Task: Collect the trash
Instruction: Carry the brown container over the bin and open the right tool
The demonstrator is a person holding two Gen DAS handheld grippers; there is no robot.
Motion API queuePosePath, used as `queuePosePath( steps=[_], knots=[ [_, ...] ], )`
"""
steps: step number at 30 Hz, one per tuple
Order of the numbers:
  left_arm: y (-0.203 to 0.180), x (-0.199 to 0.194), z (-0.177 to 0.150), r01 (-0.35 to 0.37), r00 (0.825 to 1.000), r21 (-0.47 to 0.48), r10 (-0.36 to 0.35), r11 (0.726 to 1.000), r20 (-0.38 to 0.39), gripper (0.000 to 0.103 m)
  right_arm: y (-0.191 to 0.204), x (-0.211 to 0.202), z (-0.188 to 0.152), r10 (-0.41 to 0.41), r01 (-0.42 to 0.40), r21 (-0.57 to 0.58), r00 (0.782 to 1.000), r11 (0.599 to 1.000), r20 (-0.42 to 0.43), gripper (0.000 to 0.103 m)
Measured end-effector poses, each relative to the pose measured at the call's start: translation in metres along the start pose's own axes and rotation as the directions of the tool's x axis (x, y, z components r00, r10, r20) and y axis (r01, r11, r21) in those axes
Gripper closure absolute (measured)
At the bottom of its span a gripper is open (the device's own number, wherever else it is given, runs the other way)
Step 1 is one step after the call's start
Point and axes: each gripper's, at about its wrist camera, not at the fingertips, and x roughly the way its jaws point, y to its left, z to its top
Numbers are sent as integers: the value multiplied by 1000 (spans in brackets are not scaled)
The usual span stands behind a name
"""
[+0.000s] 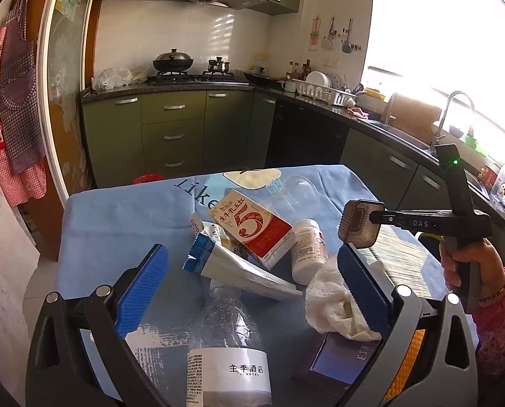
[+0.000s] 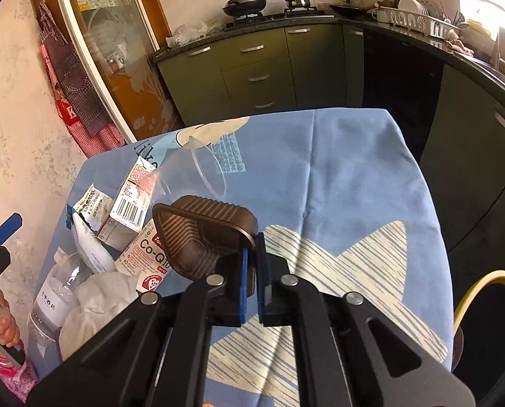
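Note:
My right gripper (image 2: 252, 264) is shut on the rim of a brown ribbed plastic tray (image 2: 201, 237) and holds it above the blue tablecloth (image 2: 354, 169); the tray also shows in the left wrist view (image 1: 359, 224). My left gripper (image 1: 252, 281) is open over a pile of trash: a clear plastic bottle (image 1: 228, 332), a milk carton with a red 5 (image 1: 252, 227), a white pill bottle (image 1: 308, 251), a silver and blue wrapper (image 1: 238, 264) and a crumpled white tissue (image 1: 330, 302). The pile lies left of the tray in the right wrist view.
A clear plastic cup (image 2: 198, 166) lies on its side behind the pile. A dark box (image 1: 340, 356) lies under the tissue. A yellow-rimmed bin (image 2: 486, 322) stands right of the table. Green kitchen cabinets (image 1: 171, 129) and a sink counter (image 1: 405, 135) lie beyond.

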Motion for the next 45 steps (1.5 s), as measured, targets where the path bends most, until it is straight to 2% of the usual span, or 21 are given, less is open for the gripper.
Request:
queuePosePath(
  steps=[5, 10, 14, 19, 25, 32, 38, 45],
  knots=[
    [-4, -2, 1, 7, 1000, 11, -7, 1000, 5, 5, -28, -33, -16, -22, 19, 74, 999, 997, 43, 99],
    [-10, -5, 1, 8, 1000, 31, -8, 999, 10, 5, -77, -84, -44, -129, 111, 172, 987, 979, 99, 99],
    [-16, -6, 2, 3, 1000, 46, -4, 999, 7, 5, -136, -123, -70, -278, 239, 287, 955, 928, 103, 99],
    [-23, -5, 4, -3, 1000, 60, 4, 998, -10, 5, -202, -141, -106, -423, 381, 395, 906, 836, 19, 99],
    [-36, -3, 5, -20, 999, 80, 23, 997, -33, 5, -243, -122, -134, -446, 434, 431, 891, 791, -79, 99],
    [-56, -7, 11, -31, 999, 114, 35, 993, -37, 5, -274, -92, -140, -444, 446, 466, 888, 764, -121, 96],
    [-64, -8, 13, -38, 998, 127, 43, 991, -42, 5, -277, -101, -143, -453, 432, 493, 888, 755, -84, 87],
    [-64, -3, 10, -44, 997, 124, 53, 991, -63, 5, -269, -116, -144, -433, 397, 480, 901, 782, -39, 79]
  ],
)
